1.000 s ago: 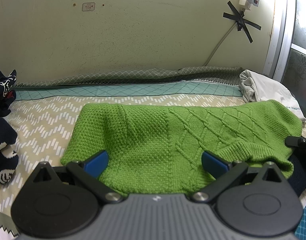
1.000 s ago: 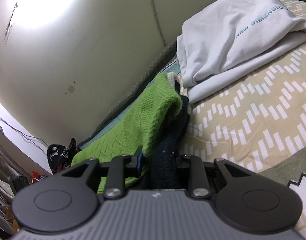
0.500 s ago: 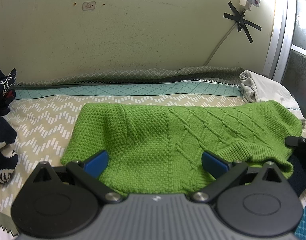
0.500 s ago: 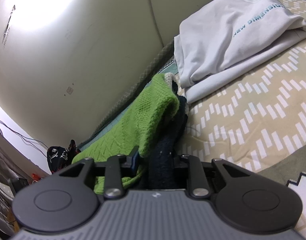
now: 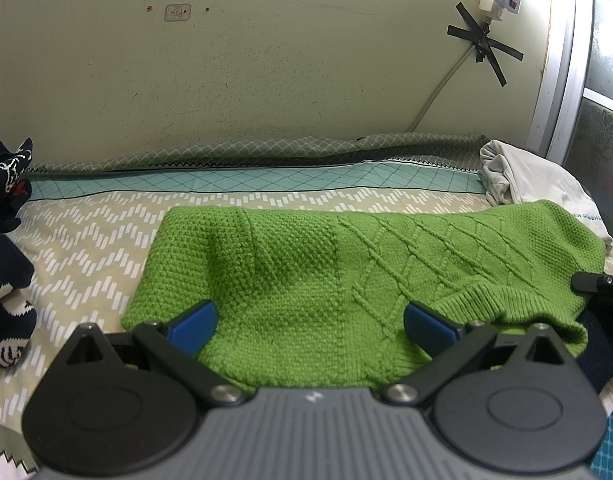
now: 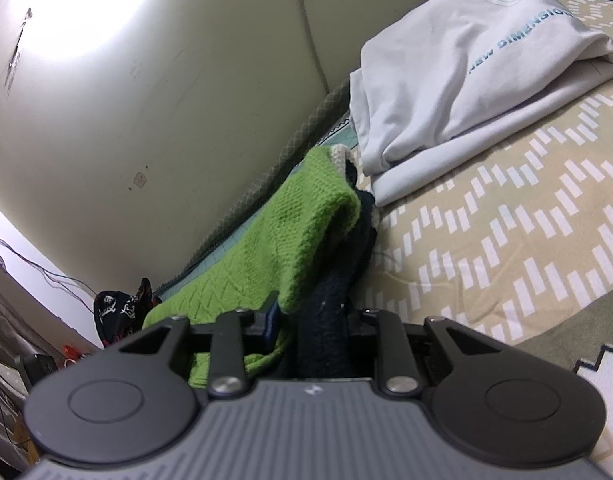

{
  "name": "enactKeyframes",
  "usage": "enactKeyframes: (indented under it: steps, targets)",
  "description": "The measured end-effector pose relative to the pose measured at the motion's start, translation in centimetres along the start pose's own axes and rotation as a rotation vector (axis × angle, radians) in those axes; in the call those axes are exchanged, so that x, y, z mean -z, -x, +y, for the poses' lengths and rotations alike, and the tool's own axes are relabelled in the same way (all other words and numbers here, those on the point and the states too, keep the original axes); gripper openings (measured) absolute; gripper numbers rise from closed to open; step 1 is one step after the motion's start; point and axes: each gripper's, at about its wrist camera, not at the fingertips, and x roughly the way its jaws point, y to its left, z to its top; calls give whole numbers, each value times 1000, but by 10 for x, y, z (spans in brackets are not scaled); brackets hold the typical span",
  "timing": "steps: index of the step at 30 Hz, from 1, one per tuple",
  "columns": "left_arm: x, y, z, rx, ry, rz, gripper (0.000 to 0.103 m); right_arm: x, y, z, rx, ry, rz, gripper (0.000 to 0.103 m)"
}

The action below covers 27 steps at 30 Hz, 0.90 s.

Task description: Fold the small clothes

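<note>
Green knit sweater (image 5: 346,280) lies spread on the bed (image 5: 86,232), its right end just beside the folded white shirt (image 6: 466,80). Left hand-held gripper (image 5: 310,320) hovers over the sweater's near hem, jaws wide, nothing held, probably lined up for the next pinch. Right hand-held gripper (image 6: 310,320) is clamped narrow on the sweater's right end, green edge and dark navy layer bunched between the jaws, likely to lift that end over for a fold. Dark patterned clothes (image 5: 6,240) wait well left of the sweater. No containers in view.
</note>
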Motion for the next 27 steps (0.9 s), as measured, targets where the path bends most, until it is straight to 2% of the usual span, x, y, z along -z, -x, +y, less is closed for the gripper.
enactKeyframes:
  steps: [27]
  targets:
    - [0, 0, 0, 0, -4, 2, 103, -2, -3, 0, -4, 18, 9, 18]
